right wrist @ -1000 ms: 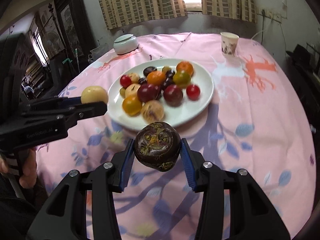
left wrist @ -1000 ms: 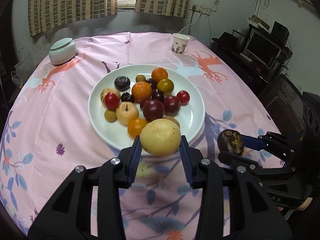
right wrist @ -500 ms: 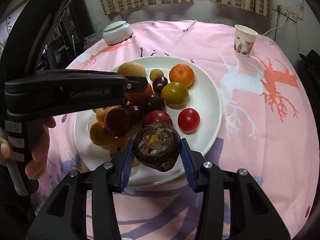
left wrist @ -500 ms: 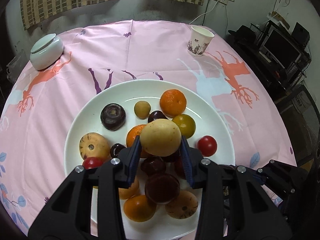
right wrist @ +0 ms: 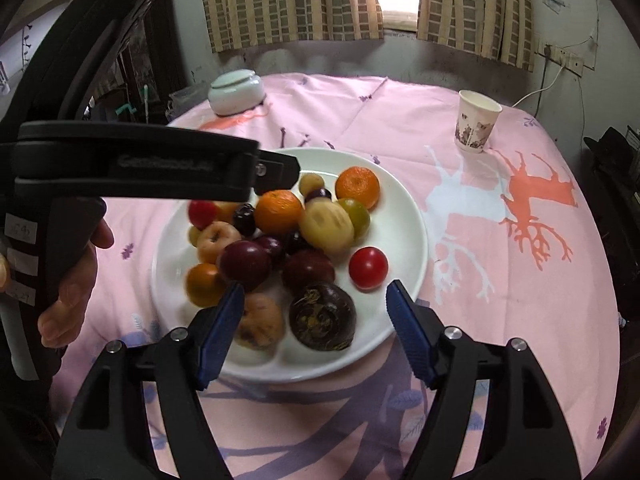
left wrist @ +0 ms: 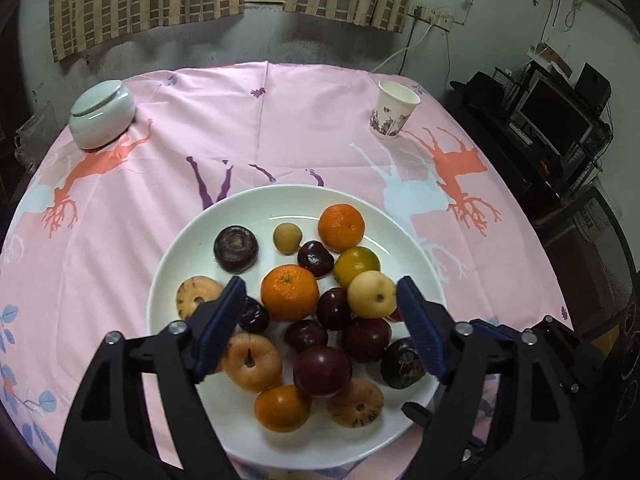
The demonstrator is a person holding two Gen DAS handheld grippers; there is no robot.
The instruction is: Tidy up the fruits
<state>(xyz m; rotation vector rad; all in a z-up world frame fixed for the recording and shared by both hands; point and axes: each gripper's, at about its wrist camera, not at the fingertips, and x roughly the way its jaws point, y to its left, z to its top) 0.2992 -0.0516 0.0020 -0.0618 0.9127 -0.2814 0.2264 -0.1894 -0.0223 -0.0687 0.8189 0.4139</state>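
A white plate on the pink tablecloth holds several fruits: oranges, dark plums, a red tomato and brown-spotted ones. My left gripper is open above the plate. The yellow fruit lies on the pile between its fingers, free of them. My right gripper is open at the plate's near edge. The dark purple fruit rests on the plate between its fingers, untouched.
A paper cup stands at the table's far right. A pale lidded bowl sits at the far left. Shelves with electronics stand beyond the table's right edge. The left gripper's body reaches over the plate.
Both grippers have opened. The yellow fruit dropped from the left gripper onto the pile, and the dark purple fruit dropped from the right gripper onto the plate's near side.
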